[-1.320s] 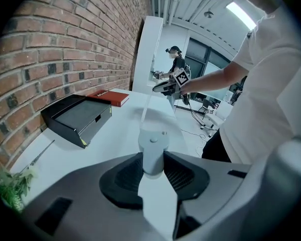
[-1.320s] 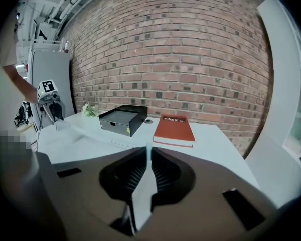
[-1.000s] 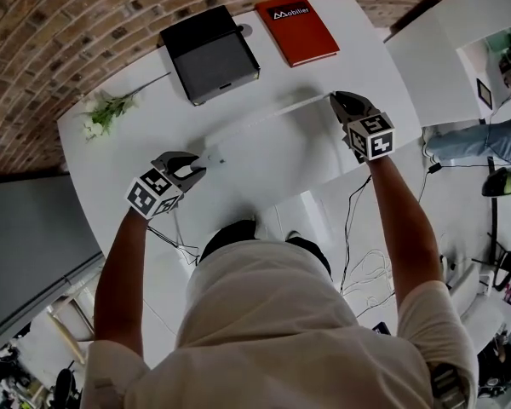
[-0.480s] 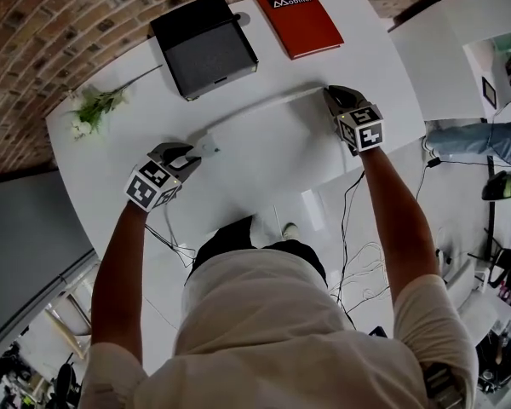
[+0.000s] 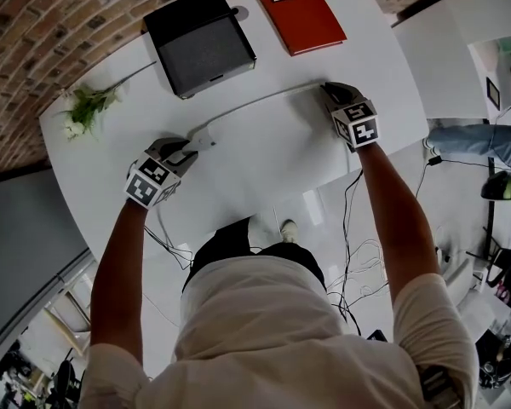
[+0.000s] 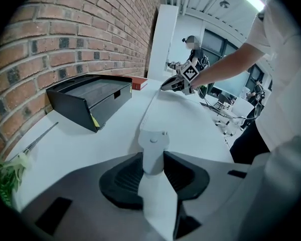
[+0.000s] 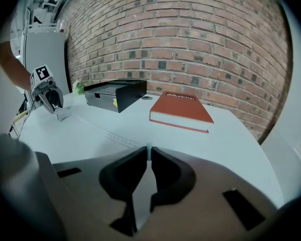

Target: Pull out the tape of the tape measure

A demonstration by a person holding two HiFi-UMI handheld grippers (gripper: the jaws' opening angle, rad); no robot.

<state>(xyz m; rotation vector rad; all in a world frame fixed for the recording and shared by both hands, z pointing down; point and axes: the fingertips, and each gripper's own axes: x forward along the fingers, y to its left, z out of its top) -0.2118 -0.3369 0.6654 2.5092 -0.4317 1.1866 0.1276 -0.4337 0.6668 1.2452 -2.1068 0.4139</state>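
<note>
One tape measure [image 5: 204, 137], one black tray [image 5: 200, 41], one red book [image 5: 300, 15], perhaps one flower [image 5: 83, 113].

On the table [image 5: 264, 164] the box [image 5: 200, 41] lies at the far side, with the book [image 5: 300, 15] to its right and the flower [image 5: 85, 109] at the far left. Nearer, the tape [image 5: 255, 103] stretches from the tape measure [image 5: 203, 138] in the left gripper [image 5: 187, 148] to the right gripper [image 5: 329, 91].

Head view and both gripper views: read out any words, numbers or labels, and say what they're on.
"Mobilier": white print on the red book.
Tape: marks too small to read.
Left cube, right cube: patterns only, no words.
</note>
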